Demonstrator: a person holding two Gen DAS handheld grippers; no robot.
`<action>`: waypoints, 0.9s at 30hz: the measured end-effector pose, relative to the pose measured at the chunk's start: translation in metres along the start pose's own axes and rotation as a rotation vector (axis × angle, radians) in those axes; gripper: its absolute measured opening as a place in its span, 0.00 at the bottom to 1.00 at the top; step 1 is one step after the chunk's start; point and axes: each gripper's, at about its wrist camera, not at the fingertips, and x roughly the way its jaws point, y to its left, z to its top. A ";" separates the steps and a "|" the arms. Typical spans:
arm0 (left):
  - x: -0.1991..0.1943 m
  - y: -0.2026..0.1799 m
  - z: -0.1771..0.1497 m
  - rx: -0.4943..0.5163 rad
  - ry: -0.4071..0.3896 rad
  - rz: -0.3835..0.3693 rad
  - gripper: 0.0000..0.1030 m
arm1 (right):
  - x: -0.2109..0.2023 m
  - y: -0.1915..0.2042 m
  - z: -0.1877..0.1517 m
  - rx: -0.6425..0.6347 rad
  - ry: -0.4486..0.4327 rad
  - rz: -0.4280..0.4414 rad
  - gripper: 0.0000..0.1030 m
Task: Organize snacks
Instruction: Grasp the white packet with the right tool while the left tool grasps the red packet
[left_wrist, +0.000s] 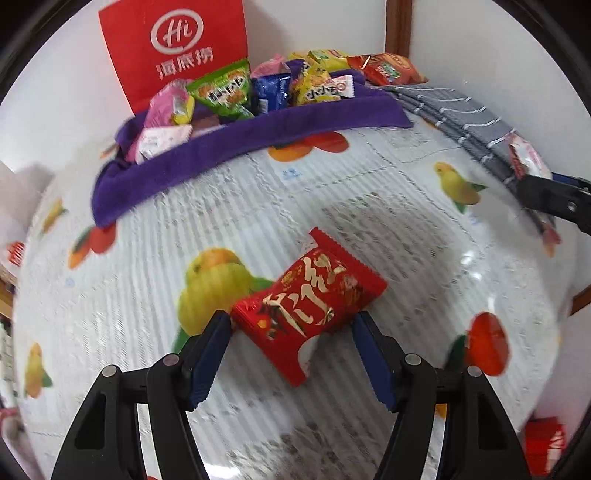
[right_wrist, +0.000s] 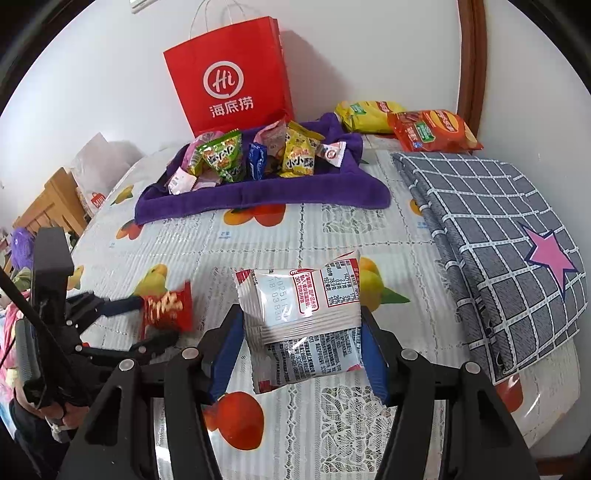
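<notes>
Left gripper (left_wrist: 291, 325) fills the bottom of its own view, blue pads partly apart and clamped on a red packet (left_wrist: 308, 295) with gold lettering — each pad touches a side of the packet, which sits tilted between them above the tablecloth (left_wrist: 369, 206). In the right wrist view the same red packet (right_wrist: 166, 308) shows blurred at the tips of the left gripper (right_wrist: 162, 317), low on the left, near a person's hand (right_wrist: 61, 421) on the handle.

Right gripper (right_wrist: 301, 328) also stands at a middling width, pads pressed on both sides of a white packet (right_wrist: 303, 314) with red trim and printed text, held off the table. From the left wrist view the right gripper's state cannot be told; only a black finger (left_wrist: 554, 199) and a bit of white packet (left_wrist: 524, 158) show at the right edge.

Far end of the table: a purple towel (right_wrist: 258, 195) shaped like a tray, piled with small snacks (right_wrist: 255, 155) — green, yellow, blue, pink. Red paper bag (right_wrist: 231, 81) stands just behind it against the wall. Yellow chip bag (right_wrist: 365, 114) and orange chip bag (right_wrist: 432, 129) lie in the right corner. Folded grey checked cloth (right_wrist: 491, 243) with a pink star lies along the right side, well apart from both held packets.
</notes>
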 end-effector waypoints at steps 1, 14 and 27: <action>-0.001 0.000 0.002 0.007 -0.009 0.007 0.65 | 0.002 0.000 0.000 -0.001 0.004 -0.002 0.57; 0.013 0.003 0.013 -0.025 -0.039 -0.091 0.55 | 0.021 -0.003 -0.003 0.011 0.040 -0.007 0.58; 0.001 0.015 0.013 -0.069 -0.057 -0.087 0.39 | 0.023 0.005 0.006 0.011 0.025 0.008 0.58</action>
